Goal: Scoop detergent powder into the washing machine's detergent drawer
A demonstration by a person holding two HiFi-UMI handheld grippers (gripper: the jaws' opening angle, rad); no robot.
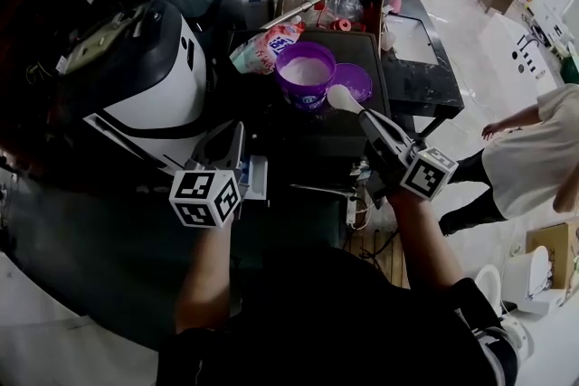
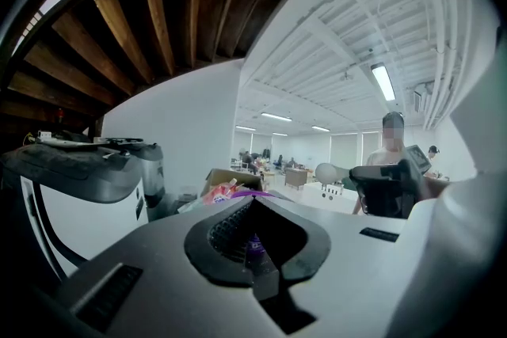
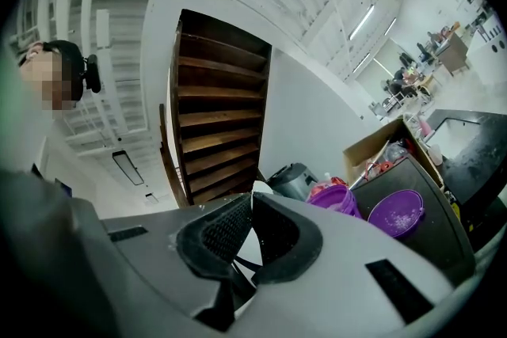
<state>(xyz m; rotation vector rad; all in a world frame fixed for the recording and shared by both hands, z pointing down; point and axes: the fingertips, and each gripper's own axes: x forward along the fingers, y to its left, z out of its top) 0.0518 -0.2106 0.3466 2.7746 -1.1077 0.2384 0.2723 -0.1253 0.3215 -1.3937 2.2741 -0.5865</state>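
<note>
Powder is lying white in the round purple plastic tub [image 1: 306,72] just ahead of the right tool [image 1: 371,117], which is pinching the handle of a white plastic scoop [image 1: 342,98]. The left tool [image 1: 233,145], pressed together on nothing, is hovering beside the pale pull-out detergent drawer [image 1: 257,178].

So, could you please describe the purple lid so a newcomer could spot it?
Start at the black table right of the white washing machine. A purple tub of white powder stands on it, and the lid lies flat just right of that tub: same purple, but shallow and almost empty.
</note>
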